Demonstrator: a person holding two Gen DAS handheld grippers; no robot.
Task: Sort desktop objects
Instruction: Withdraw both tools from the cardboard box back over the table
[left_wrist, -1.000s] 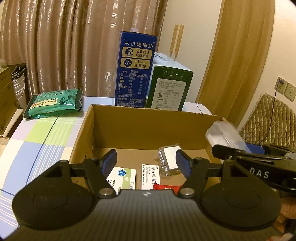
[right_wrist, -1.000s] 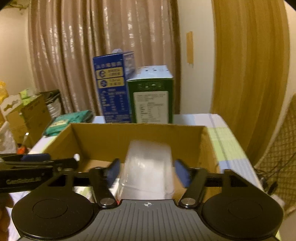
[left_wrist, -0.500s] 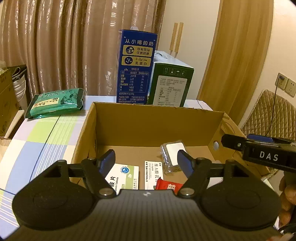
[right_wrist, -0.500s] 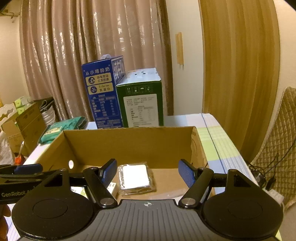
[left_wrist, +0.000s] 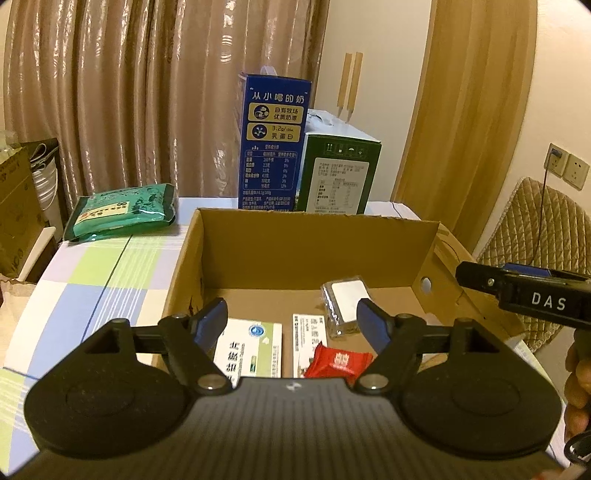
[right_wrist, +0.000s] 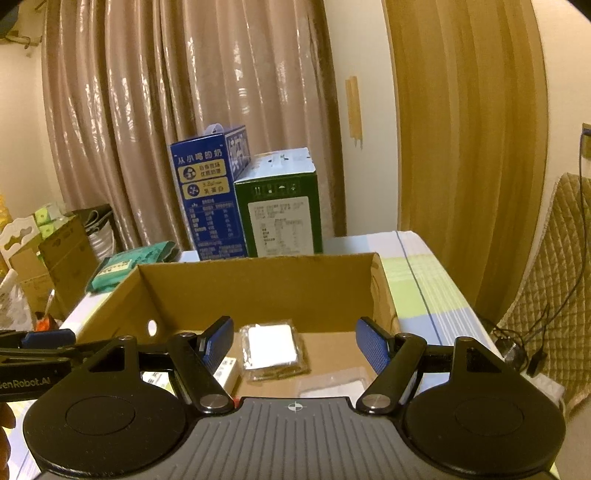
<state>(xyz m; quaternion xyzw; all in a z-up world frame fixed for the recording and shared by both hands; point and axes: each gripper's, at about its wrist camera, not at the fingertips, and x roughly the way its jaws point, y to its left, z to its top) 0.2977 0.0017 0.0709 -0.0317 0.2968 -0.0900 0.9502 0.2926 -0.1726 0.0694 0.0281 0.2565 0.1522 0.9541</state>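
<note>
From the left wrist view, the left gripper (left_wrist: 291, 319) is hovering at the near edge of the cardboard box (left_wrist: 314, 240) with its 2 fingers spread wide and nothing between them, which suits a tool waiting for its next pick; inside the box a white medicine box (left_wrist: 251, 347), a narrow white carton (left_wrist: 308, 332), a red snack packet (left_wrist: 338, 363) and a foil-wrapped packet (left_wrist: 341, 308) are lying flat on the floor, apparently because this box is serving as the collecting place for the sorting; a green bag (left_wrist: 122, 212) is resting on the checked tablecloth (left_wrist: 85, 280) well left of the box, so it is probably waiting to be sorted; a blue milk carton (left_wrist: 273, 144) and a green carton (left_wrist: 338, 173) are standing upright behind the far wall. From the right wrist view, the right gripper (right_wrist: 295, 345) is also hanging over the near edge with its fingers apart and empty; the foil-wrapped packet (right_wrist: 273, 349) is sitting on the box floor between them, and a clear plastic case (right_wrist: 334, 386) is lying just nearer, partly hidden by the gripper body.
</note>
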